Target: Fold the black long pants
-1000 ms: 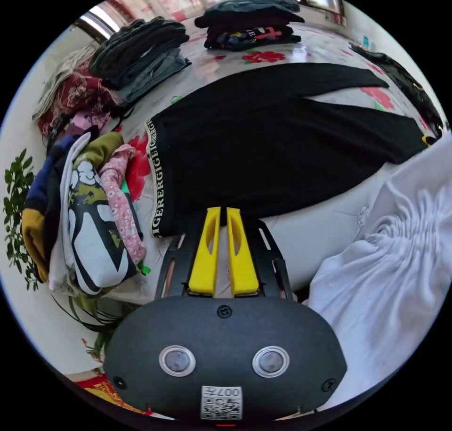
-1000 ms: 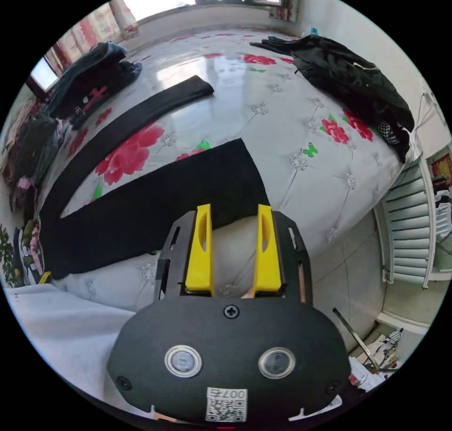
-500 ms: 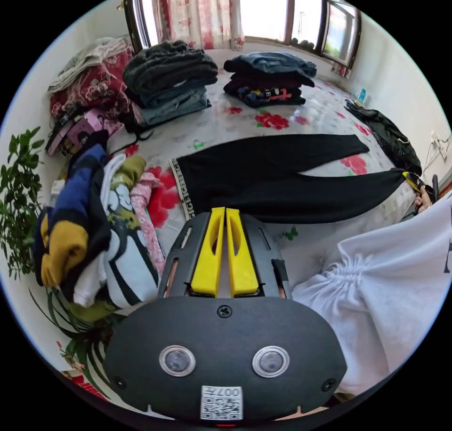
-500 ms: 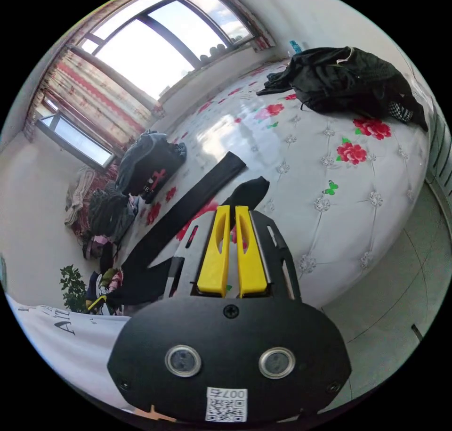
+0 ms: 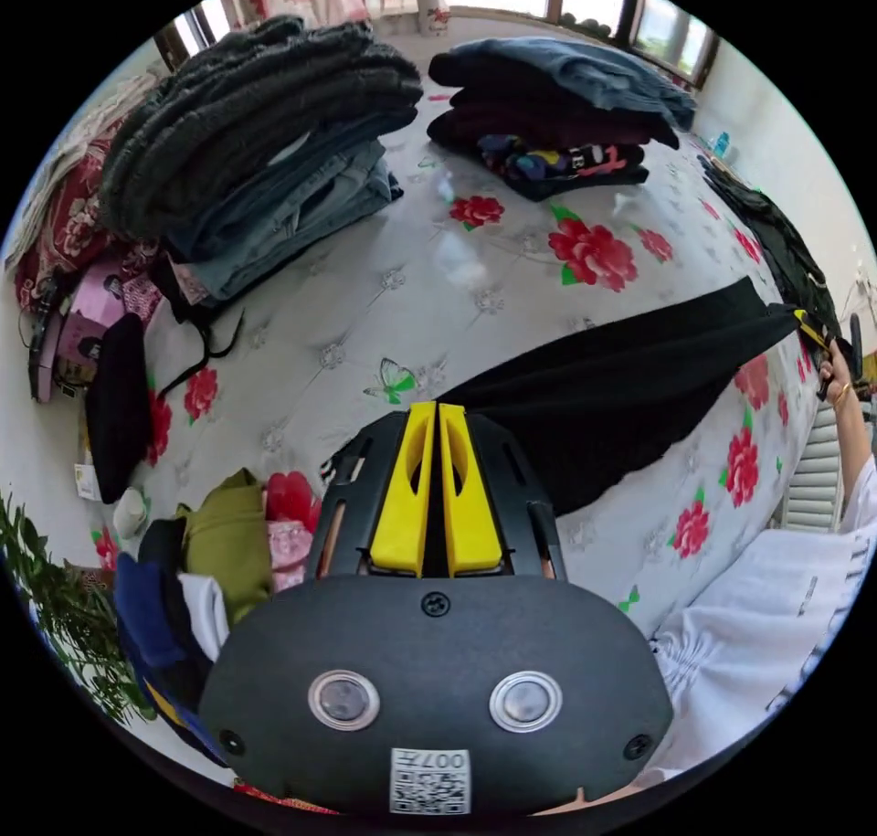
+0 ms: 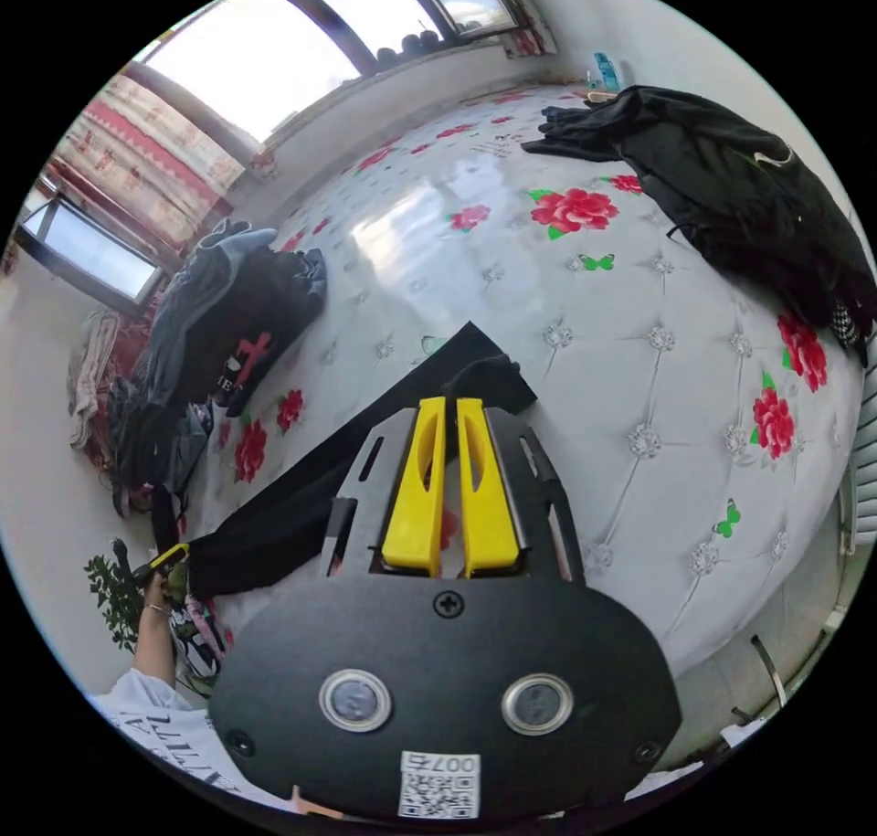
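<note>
Black pants (image 5: 630, 388) stretch in a long, taut band above a white quilted bed (image 5: 438, 260) printed with red flowers, held at both ends. In the left gripper view, the left gripper (image 5: 436, 420) has its yellow fingers (image 5: 402, 498) pressed together on one end of the cloth, black fabric showing in the slit between them. In the right gripper view, the right gripper (image 6: 445, 416) has its fingers nearly together, a bunched end of the pants (image 6: 384, 443) sitting at their tips; whether both press on it cannot be told. The pants are plain black and matte, doubled lengthwise so they read as one narrow strip, sagging slightly toward the bed at mid-span.

Little writing can be made out. White letters and a red cross mark a dark folded garment in the far stack (image 5: 557, 123); the words are too small to read. Dark letters also run across the person's white shirt (image 6: 174, 735), cut off at the frame's edge. A second stack of folded grey and denim clothes (image 5: 265, 160) sits beside the first, and a black jacket (image 6: 749, 196) lies crumpled at the bed's far side.
</note>
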Demonstrator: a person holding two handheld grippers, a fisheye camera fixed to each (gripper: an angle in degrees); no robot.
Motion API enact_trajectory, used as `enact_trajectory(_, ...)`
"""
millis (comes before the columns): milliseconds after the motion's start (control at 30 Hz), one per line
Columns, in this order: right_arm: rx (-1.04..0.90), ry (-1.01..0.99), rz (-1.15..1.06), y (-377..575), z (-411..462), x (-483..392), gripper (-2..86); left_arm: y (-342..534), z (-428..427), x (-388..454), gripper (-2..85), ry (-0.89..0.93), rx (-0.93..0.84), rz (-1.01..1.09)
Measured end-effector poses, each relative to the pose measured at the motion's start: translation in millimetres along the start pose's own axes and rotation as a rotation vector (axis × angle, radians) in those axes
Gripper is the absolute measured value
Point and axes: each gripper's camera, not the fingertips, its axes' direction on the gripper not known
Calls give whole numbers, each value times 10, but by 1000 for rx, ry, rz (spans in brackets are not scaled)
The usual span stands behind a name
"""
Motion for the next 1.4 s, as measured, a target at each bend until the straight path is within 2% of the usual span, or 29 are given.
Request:
enact_trajectory(200,14,30,29,-446,522,-180,20,-384,564,-99,-9,5,-93,-136)
enact_trajectory(267,57,45,7,-434,499,-152,23,-361,605,-122,-10,-93,-94,-190)
enact_trajectory(367,74,-37,-111,-258,397,-178,25,-180,470,-101,-10,-176,-27,-201)
enact_trajectory(467,-9,-45,-260,41,449,-343,29,144,268,-31,-10,-163,64,-224)
enact_trajectory(600,-64,-26,-310,263,679,-492,34,515,280,171,-10,-134,100,-242)
enact_trajectory(700,-109,-31,-302,99,1024,-606,34,589,488,229,-10,-136,77,-267)
enact_trajectory(833,-9,-88,-233,-329,1188,-716,33,551,825,149,-10,-211,-56,-285)
enact_trajectory(967,79,-122,-152,-419,949,-504,31,526,843,88,-10,-207,-51,-342)
enact_trajectory(1133,8,0,-126,-164,1045,-72,28,595,807,159,-10,-197,15,-343)
enact_trajectory(1300,-63,-98,-45,-315,1331,140,15,462,918,197,-10,-227,-20,-308)
enact_trajectory(1400,-31,-63,-83,-429,1250,42,4,422,1043,157,-10,-237,-69,-309)
